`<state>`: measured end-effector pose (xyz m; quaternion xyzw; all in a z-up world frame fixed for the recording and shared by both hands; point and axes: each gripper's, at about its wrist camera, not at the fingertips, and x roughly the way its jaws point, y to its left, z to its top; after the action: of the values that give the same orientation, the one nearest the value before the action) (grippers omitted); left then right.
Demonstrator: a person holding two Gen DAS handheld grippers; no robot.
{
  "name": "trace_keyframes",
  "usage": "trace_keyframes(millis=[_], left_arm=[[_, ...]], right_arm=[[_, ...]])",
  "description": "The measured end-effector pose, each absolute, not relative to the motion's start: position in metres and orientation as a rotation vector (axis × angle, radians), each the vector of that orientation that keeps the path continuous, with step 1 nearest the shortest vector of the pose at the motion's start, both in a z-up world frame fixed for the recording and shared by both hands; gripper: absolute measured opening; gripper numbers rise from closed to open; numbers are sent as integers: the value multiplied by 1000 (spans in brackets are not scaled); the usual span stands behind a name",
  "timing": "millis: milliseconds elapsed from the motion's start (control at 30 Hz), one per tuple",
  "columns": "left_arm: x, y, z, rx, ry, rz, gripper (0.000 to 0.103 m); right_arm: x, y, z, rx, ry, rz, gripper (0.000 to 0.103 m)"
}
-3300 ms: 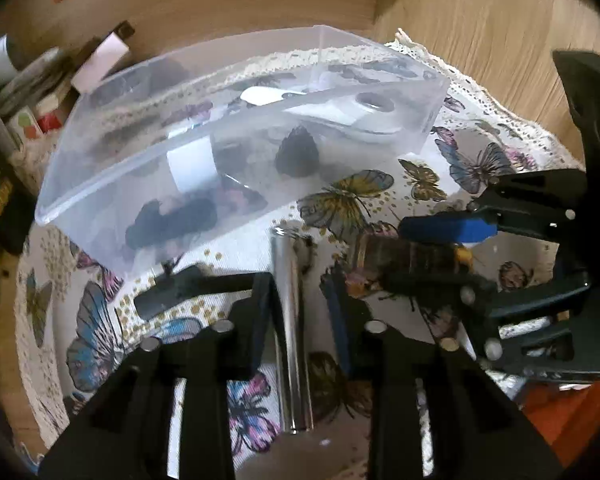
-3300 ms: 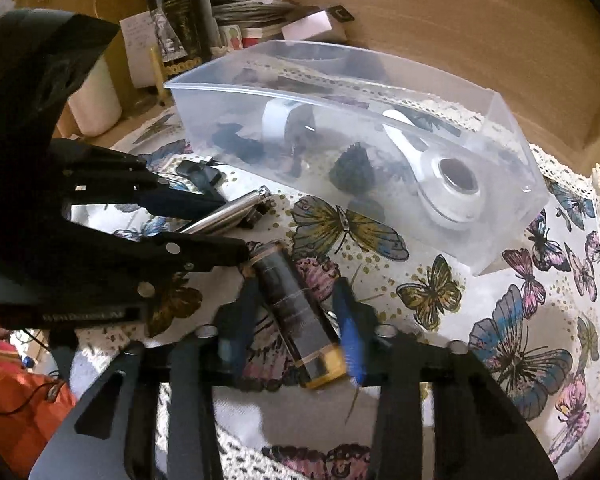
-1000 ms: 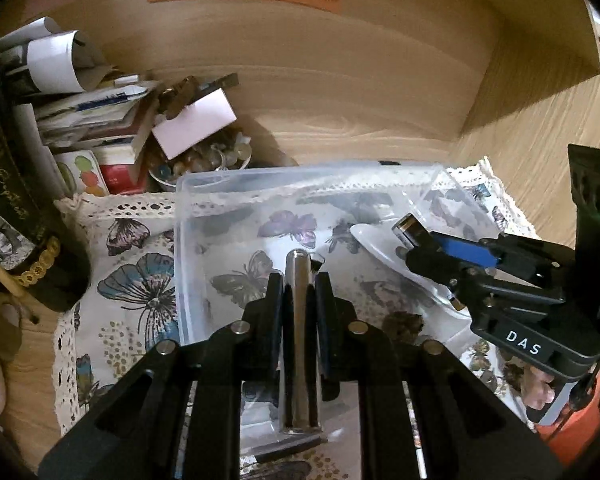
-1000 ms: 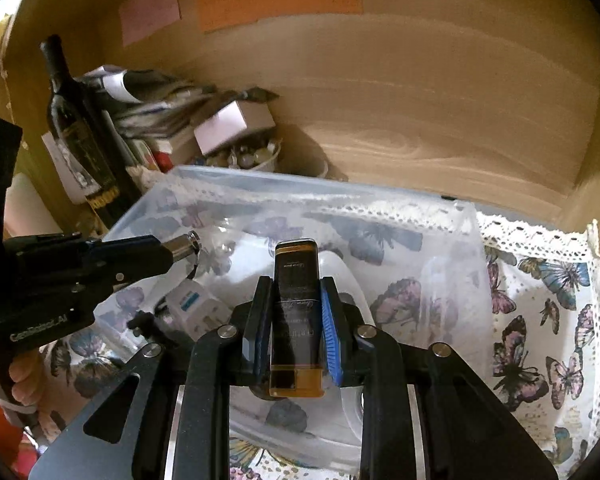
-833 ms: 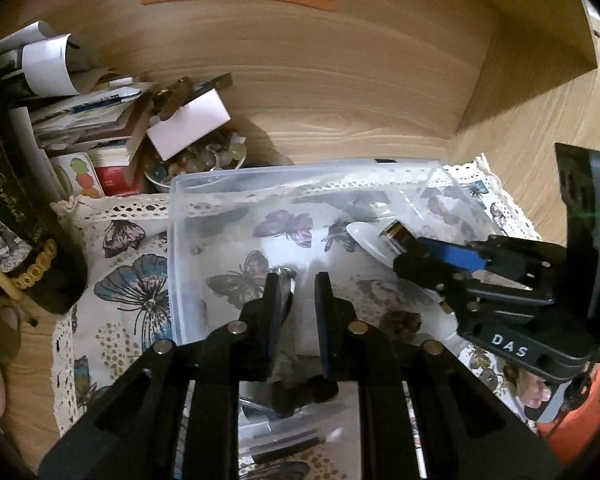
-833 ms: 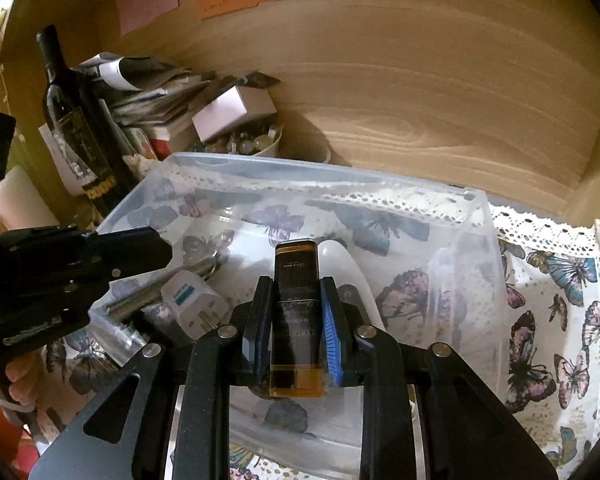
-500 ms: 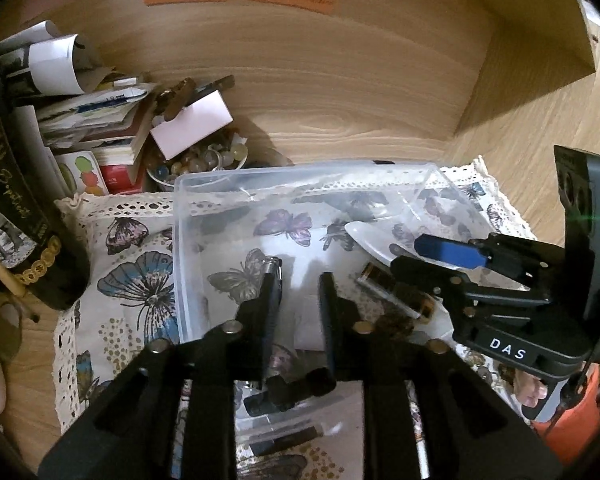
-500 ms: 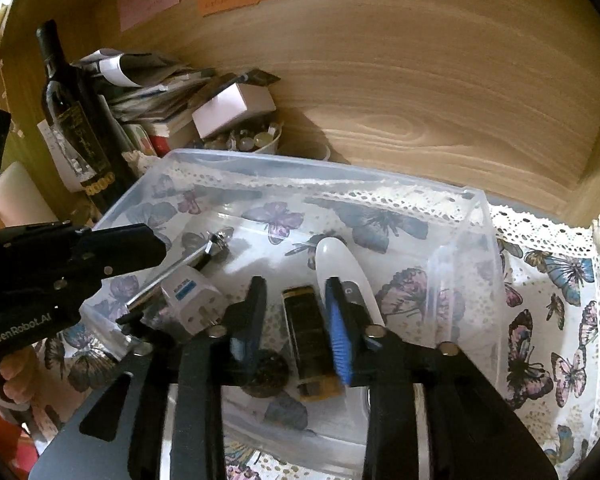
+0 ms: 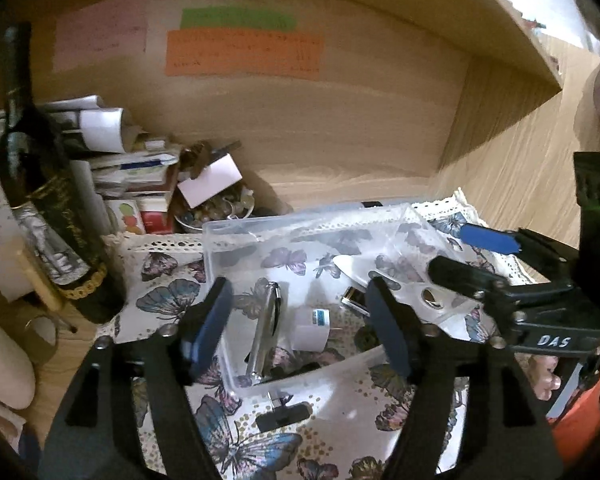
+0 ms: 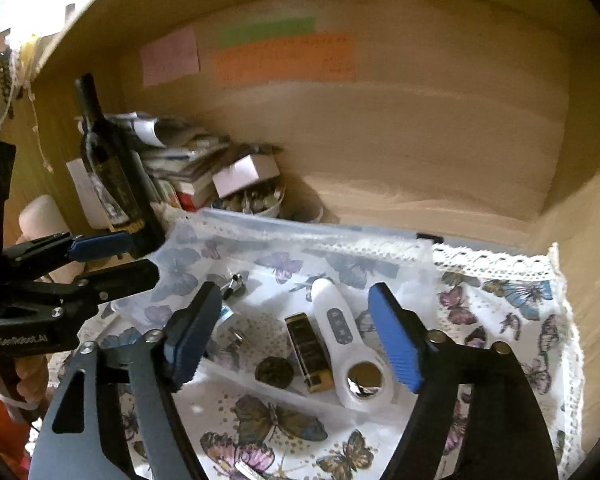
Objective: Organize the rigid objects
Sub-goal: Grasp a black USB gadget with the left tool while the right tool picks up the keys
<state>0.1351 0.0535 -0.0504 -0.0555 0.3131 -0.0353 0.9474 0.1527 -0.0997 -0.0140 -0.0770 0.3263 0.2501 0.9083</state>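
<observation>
A clear plastic bin (image 9: 228,240) (image 10: 424,252) stands on a butterfly-print cloth (image 9: 160,276). Inside lie a silver metal cylinder (image 9: 265,328), a dark amber-ended bottle (image 10: 310,350), a white adapter plug (image 9: 311,329), a white handheld device with a round window (image 10: 350,360) and a dark round cap (image 10: 275,371). My left gripper (image 9: 300,330) is open and empty above the bin's near side. My right gripper (image 10: 290,340) is open and empty above the bin. Each gripper shows in the other's view, the right (image 9: 476,256) and the left (image 10: 108,260).
A dark wine bottle (image 9: 40,184) stands at the left on the wooden shelf. Behind the bin are stacked papers and boxes (image 9: 136,168) and a bowl of small items (image 9: 220,208). A black clip (image 9: 284,412) lies on the cloth before the bin. Wooden walls enclose back and right.
Both grippers opened and let go: the silver cylinder and the dark bottle dropped into the bin. Both grippers have since opened wider and pulled up and back from the bin.
</observation>
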Motion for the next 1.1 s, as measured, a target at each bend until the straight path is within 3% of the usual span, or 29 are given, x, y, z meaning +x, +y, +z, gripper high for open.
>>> trace_keyframes(millis=[133,233,700,767,833,1100], left_arm=[[122,58,-47,-109,622,-48,92],[113,64,-49,-104,618,-34,97],[107,58,-119,-59,856,-25,97],[109,54,-127,-51,877,-27,93],[113,52,-132,-49,904,-39,80],[124,37,-153,-27,970,-63,63]], right_arm=[[140,-115,-5,-136,642,500,83],[132,-125,-4,-132,633,481,84],[98,-146,-56,-137,793,441,86],[94,-143,-70,-145,835,450,86],[91,-142,-81,-149,866,455,85],[95,-143,-111,-178,970,458,84]])
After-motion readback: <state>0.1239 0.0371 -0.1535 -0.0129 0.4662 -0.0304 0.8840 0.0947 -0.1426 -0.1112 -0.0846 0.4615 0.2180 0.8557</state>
